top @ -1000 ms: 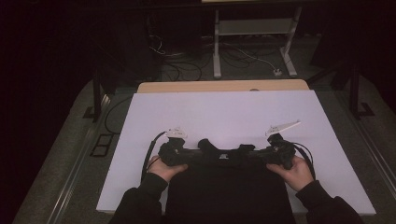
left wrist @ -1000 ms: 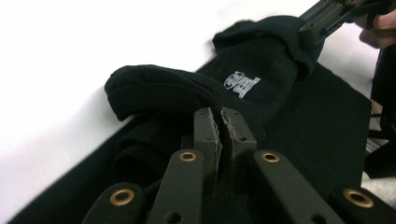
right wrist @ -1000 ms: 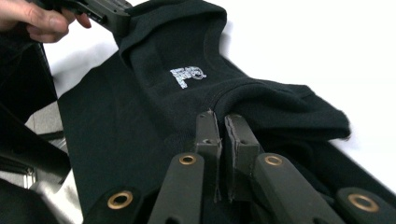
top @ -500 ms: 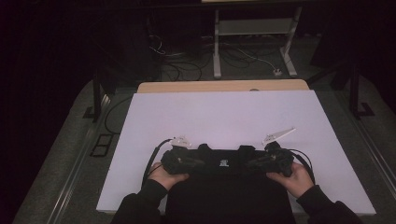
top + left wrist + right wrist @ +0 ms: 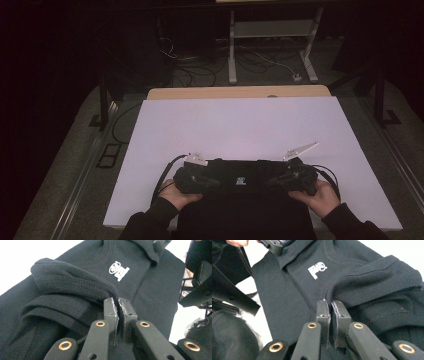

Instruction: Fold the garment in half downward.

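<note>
Near edge of the white table (image 5: 240,125), centre: a black garment (image 5: 245,200) with a small white print (image 5: 119,270), draped over that edge toward the person. Folded upper border lying across the table, stretched between both hands. Left gripper (image 5: 117,305) clamped tight on the garment's stitched hem at its left end, jaws pressed together with only cloth between them. Right gripper (image 5: 330,307) pinching the hem the same way at the right end, jaws equally tight. Left hand (image 5: 177,192) and right hand (image 5: 320,195) just inside the near edge, dark sleeves coming in from below. Cables looping off each gripper onto the white surface beside the garment. Grey plates on top of both grippers, catching the light. Beyond the garment, bare white table up to the far edge, with a strip of wooden board (image 5: 240,92) showing behind it. Further back, dim floor with a tangle of cords (image 5: 200,70) and a pale metal stand (image 5: 272,45).
</note>
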Action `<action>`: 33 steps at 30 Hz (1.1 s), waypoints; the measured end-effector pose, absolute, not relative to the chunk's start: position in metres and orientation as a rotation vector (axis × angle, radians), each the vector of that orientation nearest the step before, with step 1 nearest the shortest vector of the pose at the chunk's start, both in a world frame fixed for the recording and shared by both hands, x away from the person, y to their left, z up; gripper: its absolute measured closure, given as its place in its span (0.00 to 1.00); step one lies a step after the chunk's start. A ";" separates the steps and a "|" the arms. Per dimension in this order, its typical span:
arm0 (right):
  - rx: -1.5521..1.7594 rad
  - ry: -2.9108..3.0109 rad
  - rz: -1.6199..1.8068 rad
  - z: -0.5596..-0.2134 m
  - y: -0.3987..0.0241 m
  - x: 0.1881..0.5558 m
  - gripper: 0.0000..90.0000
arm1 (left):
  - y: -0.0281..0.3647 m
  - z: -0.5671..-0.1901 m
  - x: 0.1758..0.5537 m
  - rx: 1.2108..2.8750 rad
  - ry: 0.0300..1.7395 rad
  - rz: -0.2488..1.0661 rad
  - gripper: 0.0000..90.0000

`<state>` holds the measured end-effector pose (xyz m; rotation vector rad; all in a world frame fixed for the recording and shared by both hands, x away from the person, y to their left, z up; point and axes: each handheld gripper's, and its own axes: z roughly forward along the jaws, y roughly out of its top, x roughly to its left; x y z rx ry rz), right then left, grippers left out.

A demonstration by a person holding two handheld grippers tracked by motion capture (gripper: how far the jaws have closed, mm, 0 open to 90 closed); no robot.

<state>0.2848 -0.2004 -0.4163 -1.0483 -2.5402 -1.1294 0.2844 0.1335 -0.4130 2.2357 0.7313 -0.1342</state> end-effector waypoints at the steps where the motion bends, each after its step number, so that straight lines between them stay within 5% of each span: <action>1: -1.049 -2.541 -1.125 -0.416 -0.200 0.284 0.92 | 0.134 -0.413 0.284 2.236 0.728 -0.137 0.93; 33: -0.939 -2.575 -1.047 -0.420 -0.197 0.254 0.92 | 0.128 -0.416 0.253 2.305 0.651 -0.188 0.93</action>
